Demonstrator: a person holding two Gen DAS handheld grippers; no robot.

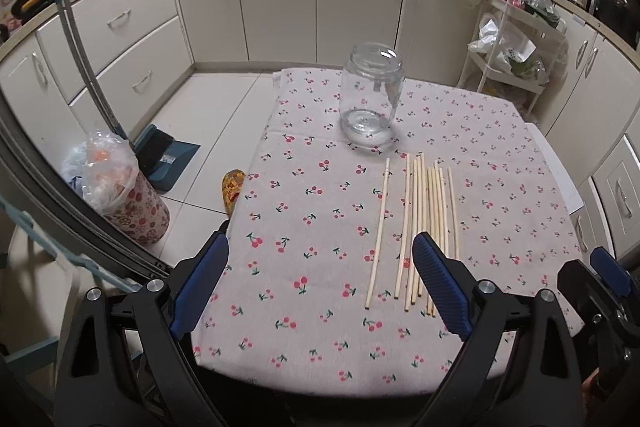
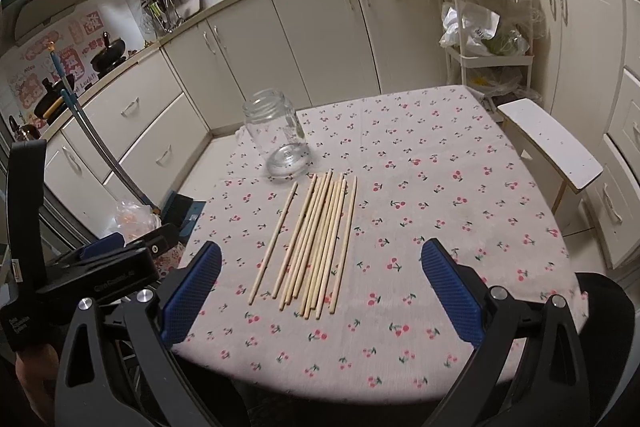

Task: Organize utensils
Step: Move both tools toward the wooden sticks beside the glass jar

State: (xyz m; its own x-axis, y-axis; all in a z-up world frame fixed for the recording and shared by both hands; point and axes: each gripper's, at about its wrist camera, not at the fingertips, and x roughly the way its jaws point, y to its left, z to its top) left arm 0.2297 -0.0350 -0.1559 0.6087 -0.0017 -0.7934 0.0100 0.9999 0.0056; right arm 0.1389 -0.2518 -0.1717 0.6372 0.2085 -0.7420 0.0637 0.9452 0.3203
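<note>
Several pale wooden chopsticks (image 1: 424,223) lie side by side on the cherry-print tablecloth (image 1: 312,187); they also show in the right wrist view (image 2: 316,243). One chopstick (image 1: 378,233) lies a little apart on the left. An empty clear glass jar (image 1: 370,97) stands upright just beyond their far ends, also in the right wrist view (image 2: 280,137). My left gripper (image 1: 320,283) is open and empty above the table's near edge, its right finger over the chopsticks' near ends. My right gripper (image 2: 320,287) is open and empty, just short of the chopsticks' near ends.
The floor at the left holds a bagged patterned bin (image 1: 124,195), a dustpan (image 1: 164,151) and a slipper (image 1: 232,187). A white stool (image 2: 552,147) stands by the table's right side. A white cart (image 2: 488,39) and cabinets ring the room.
</note>
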